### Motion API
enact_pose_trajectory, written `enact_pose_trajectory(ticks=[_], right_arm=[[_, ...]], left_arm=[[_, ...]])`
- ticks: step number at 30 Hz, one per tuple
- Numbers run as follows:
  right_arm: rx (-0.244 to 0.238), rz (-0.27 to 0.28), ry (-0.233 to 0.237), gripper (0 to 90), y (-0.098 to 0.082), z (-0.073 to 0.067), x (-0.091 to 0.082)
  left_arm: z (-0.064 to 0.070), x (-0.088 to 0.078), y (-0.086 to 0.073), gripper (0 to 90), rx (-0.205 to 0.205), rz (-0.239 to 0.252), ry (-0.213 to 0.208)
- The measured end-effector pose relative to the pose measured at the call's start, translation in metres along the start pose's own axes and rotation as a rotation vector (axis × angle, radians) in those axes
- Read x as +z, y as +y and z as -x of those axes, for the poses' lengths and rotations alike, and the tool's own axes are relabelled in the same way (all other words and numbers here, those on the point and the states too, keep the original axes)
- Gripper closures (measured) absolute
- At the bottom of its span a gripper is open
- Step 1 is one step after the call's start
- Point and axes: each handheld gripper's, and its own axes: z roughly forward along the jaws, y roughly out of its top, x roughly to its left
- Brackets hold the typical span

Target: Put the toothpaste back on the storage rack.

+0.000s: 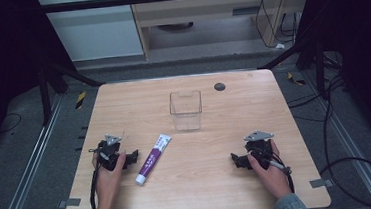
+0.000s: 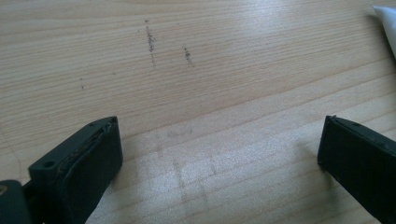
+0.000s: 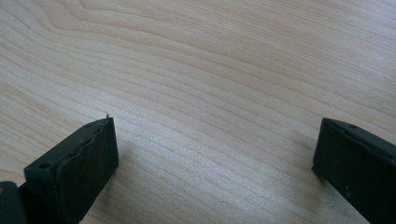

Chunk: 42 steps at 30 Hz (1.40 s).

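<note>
At the near edge of the wooden table (image 1: 195, 194), a person's two forearms come in from below, each hand wrapped around a black gripper that rests low on the tabletop. The left gripper (image 1: 131, 157) sits at the near left, its jaws turned toward the middle of the table and spread wide with nothing between them; in the left gripper view its two black jaws stand far apart over bare wood grain marked by a few faint dark scuffs, and a white corner of the toothpaste tube (image 2: 386, 23) peeks in at the top right. The right gripper (image 1: 237, 159) lies at the near right, well apart from the other, its jaws also wide and holding nothing, with plain wood between them in the right gripper view. Just beside the left gripper, a little farther toward the centre, the toothpaste tube (image 1: 152, 158) lies flat on the table, white and purple, set on a slant with its cap end nearer the person and its flat end pointing away to the right. Farther back, near the middle of the table, stands a clear plastic container (image 1: 186, 110), upright and open at the top. Beyond it, close to the far edge, is a small dark round disc (image 1: 219, 87).
</note>
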Motion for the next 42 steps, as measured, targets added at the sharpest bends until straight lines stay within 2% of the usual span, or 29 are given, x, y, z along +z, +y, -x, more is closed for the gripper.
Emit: enact_pose_trajectory(ticks=[8, 10, 13, 16, 22, 25, 28, 30, 32, 34, 39, 42], right_arm=[[-0.002, 0.0, 0.0, 0.3, 0.0, 0.0, 0.0], [-0.005, 0.0, 0.002, 0.3, 0.0, 0.0, 0.0], [-0.006, 0.0, 0.003, 0.3, 0.0, 0.0, 0.0], [-0.007, 0.0, 0.003, 0.3, 0.0, 0.0, 0.0], [-0.006, 0.0, 0.003, 0.3, 0.0, 0.0, 0.0], [-0.008, -0.001, 0.002, 0.3, 0.0, 0.0, 0.0], [-0.008, -0.001, 0.003, 0.3, 0.0, 0.0, 0.0], [-0.008, -0.001, 0.003, 0.3, 0.0, 0.0, 0.0], [-0.008, -0.001, 0.003, 0.3, 0.0, 0.0, 0.0], [-0.008, -0.001, 0.003, 0.3, 0.0, 0.0, 0.0], [-0.009, -0.001, 0.002, 0.4, 0.0, 0.0, 0.0], [-0.01, -0.001, 0.001, 0.5, 0.0, 0.0, -0.001]], left_arm=[[-0.001, 0.0, 0.0, 0.0, -0.01, 0.006, 0.006], [-0.001, -0.003, 0.0, 4.1, -0.005, 0.009, 0.011], [0.0, -0.011, 0.001, 2.9, 0.017, 0.045, 0.041], [0.0, -0.021, 0.001, 2.8, 0.022, 0.079, 0.069], [0.003, -0.04, 0.004, 3.0, 0.037, 0.13, 0.084], [0.006, -0.048, 0.006, 3.0, 0.048, 0.159, 0.107], [0.009, -0.055, 0.01, 3.9, 0.024, 0.185, 0.091], [0.014, -0.06, 0.012, 3.8, 0.025, 0.203, 0.075], [0.021, -0.065, 0.014, 3.7, 0.051, 0.204, 0.069], [0.029, -0.068, 0.017, 3.7, 0.093, 0.186, 0.06], [0.047, -0.076, 0.025, 3.7, 0.196, 0.111, 0.035], [0.057, -0.076, 0.027, 3.6, 0.233, 0.059, 0.0]])
